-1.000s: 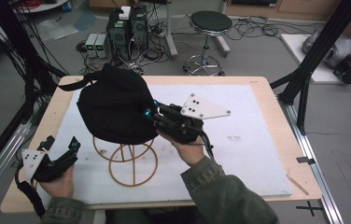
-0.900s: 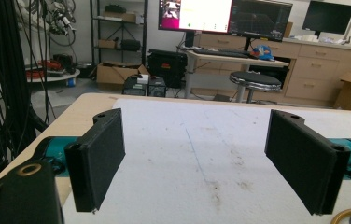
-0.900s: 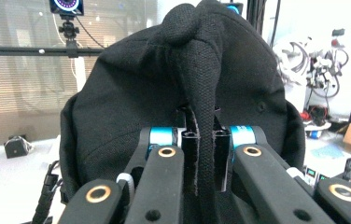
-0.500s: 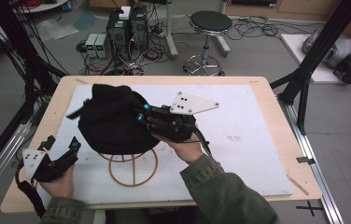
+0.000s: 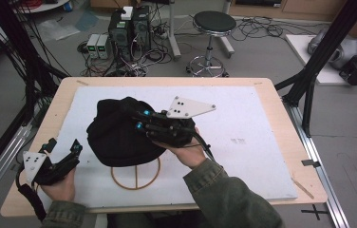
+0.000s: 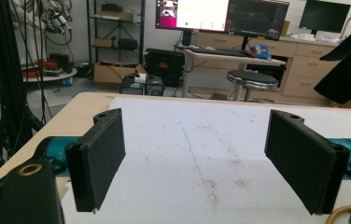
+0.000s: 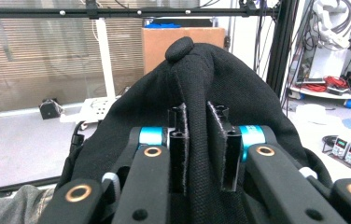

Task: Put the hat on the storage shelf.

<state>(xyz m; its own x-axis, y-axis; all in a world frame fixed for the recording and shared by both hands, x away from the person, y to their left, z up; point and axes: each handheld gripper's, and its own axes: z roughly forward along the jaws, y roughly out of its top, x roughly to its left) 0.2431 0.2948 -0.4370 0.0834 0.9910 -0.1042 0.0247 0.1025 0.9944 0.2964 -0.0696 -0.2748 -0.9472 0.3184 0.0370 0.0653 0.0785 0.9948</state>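
A black cap [image 5: 119, 135] sits atop a wire stand [image 5: 135, 174] on the table [image 5: 271, 95], a fold of its cloth between the right gripper [image 5: 139, 119] jaws, which have just been opening. The left gripper [image 5: 62, 147] rests spread, well apart.
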